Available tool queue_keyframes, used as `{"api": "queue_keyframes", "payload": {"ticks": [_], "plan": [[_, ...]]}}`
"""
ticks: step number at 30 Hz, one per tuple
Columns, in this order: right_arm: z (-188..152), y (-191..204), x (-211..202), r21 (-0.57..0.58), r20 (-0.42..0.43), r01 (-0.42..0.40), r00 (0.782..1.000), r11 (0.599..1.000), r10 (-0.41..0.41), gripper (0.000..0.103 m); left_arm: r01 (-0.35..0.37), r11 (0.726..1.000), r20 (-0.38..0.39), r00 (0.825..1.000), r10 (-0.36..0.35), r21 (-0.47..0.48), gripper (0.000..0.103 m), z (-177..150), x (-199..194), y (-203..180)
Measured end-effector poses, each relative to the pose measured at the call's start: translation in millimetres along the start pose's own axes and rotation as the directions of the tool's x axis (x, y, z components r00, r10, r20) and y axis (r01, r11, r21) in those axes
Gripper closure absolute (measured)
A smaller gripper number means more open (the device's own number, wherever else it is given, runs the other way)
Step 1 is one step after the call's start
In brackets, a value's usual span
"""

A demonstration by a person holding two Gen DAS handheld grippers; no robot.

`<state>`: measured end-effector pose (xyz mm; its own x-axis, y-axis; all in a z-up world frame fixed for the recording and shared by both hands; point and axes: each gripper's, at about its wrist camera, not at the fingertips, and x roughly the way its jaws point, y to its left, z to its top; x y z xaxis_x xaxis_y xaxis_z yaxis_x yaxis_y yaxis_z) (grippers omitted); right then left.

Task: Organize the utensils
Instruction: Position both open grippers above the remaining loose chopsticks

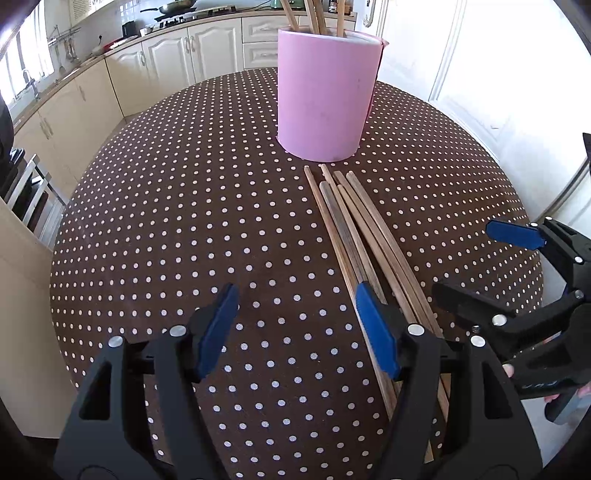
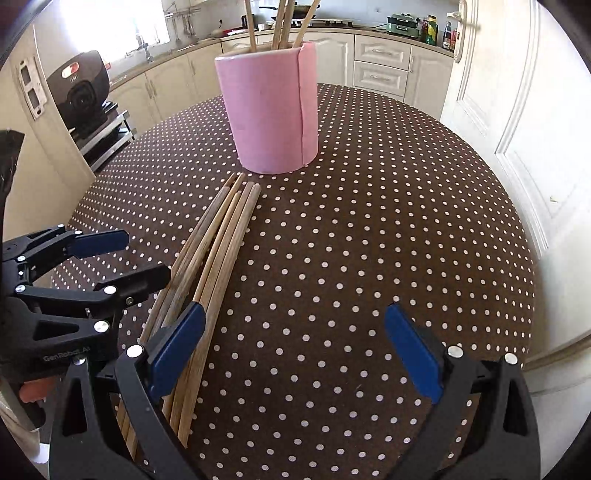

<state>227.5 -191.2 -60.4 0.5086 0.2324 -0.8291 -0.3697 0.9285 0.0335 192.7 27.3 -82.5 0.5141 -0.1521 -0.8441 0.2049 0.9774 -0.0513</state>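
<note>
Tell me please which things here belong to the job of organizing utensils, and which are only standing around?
Part of the job:
- loose chopsticks lying on the table
- pink holder, some chopsticks already upright inside
- left gripper and right gripper, jaws open

Only standing around:
- dotted tablecloth
- bottles on the kitchen counter
- frying pan on the stove

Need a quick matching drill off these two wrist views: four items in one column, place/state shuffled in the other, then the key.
Column 1
1. pink holder
2. loose chopsticks
3. left gripper
4. tablecloth

Column 2
A. brown with white dots
B. lying flat in a bundle on the table
C. open, holding nothing
D. upright, with sticks standing in it

Pairs: 1-D, 2-B, 3-C, 4-A

The right gripper is open too.
</note>
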Motion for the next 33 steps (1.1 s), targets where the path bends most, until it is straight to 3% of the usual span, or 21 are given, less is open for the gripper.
{"api": "queue_keyframes", "payload": {"ticks": [9, 20, 33], "plan": [[5.8, 5.8, 8.0, 0.008, -0.012, 0.017, 1.0, 1.0, -0.017, 0.009, -0.009, 1.0, -0.014, 1.0, 0.008, -0.016, 0.036, 1.9, -1.8, 9.0], [9.7, 14.7, 11.1, -0.015, -0.017, 0.02, 1.0, 1.0, -0.021, 0.009, 0.053, 0.998, -0.052, 0.997, -0.055, -0.044, 0.036, 17.4, 7.9, 26.4], [19.4, 22.2, 20.2, -0.044, -0.006, 0.073, 0.997, 0.996, -0.074, 0.009, 0.046, 0.998, -0.098, 0.994, -0.051, -0.044, 0.036, 31.2, 27.6, 9.0]]}}
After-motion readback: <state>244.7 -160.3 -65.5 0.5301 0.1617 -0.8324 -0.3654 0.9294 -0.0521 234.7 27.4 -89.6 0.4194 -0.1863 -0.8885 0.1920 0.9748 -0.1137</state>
